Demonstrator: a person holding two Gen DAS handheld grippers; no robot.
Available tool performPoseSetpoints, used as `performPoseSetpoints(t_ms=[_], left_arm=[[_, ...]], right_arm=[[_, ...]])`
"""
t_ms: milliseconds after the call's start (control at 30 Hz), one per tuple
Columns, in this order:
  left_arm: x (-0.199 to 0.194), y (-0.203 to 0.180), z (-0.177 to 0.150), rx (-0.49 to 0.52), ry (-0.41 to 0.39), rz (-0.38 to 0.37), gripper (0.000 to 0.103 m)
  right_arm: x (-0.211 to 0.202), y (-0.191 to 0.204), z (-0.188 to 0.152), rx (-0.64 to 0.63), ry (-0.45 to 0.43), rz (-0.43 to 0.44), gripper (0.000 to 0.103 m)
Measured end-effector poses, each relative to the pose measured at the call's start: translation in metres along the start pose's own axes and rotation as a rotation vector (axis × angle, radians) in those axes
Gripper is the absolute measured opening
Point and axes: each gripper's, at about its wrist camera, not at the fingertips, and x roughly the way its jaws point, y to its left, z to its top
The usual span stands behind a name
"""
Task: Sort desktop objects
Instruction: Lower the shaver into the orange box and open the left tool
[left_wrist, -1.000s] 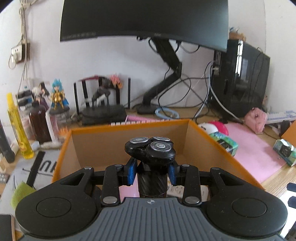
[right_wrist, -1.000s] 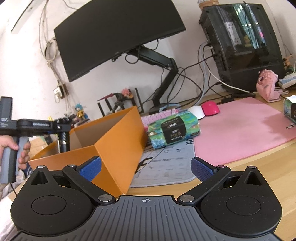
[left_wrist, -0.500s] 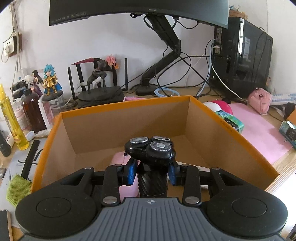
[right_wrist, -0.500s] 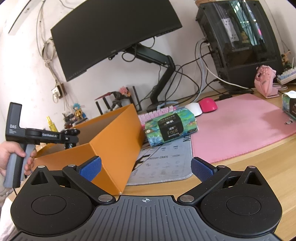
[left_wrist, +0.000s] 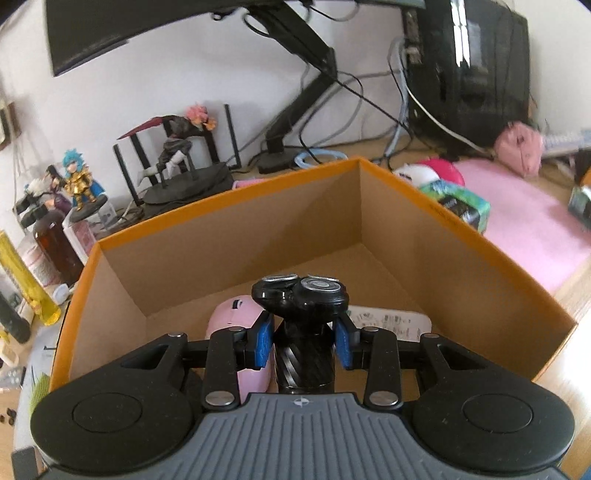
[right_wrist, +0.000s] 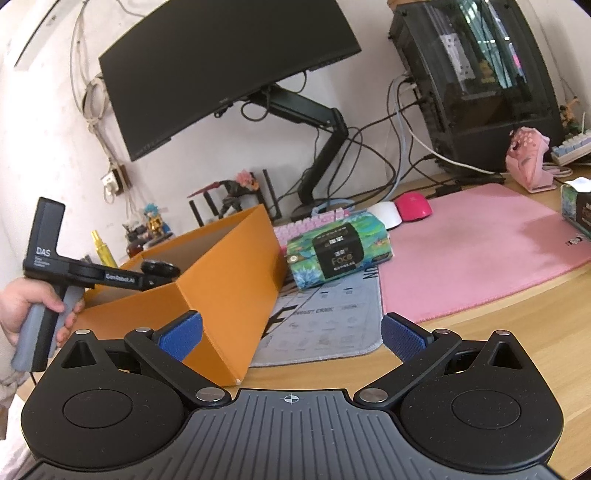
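A black three-headed electric shaver (left_wrist: 301, 317) stands upright over the open orange cardboard box (left_wrist: 461, 236), its ribbed body clamped between blue pads, heads just below the box rim. Inside the box lie a pink mouse (left_wrist: 236, 332) and a white printed item (left_wrist: 391, 319) on the floor. A green floral tissue pack (right_wrist: 340, 253) lies on the table just beside the box.

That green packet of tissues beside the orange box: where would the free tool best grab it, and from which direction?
Probably across its short width, near the middle by the black label. The tissue packet lies flat on the grey mat, long side running left-right, so coming from above with one finger in front and one behind suits it. The right tool is open and empty; the orange box crowds the packet's left end.
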Motion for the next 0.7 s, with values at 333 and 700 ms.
performPoseSetpoints(t_ms=[333, 700], left_arm=[[0.009, -0.006, 0.018, 0.05, 0.029, 0.026, 0.036], [-0.045, 0.019, -0.005, -0.093, -0.179, 0.004, 0.053]], right_arm=[[-0.001, -0.004, 0.0, 0.007, 0.003, -0.006, 0.103], [-0.001, -0.008, -0.001, 0.011, 0.004, -0.009, 0.103]])
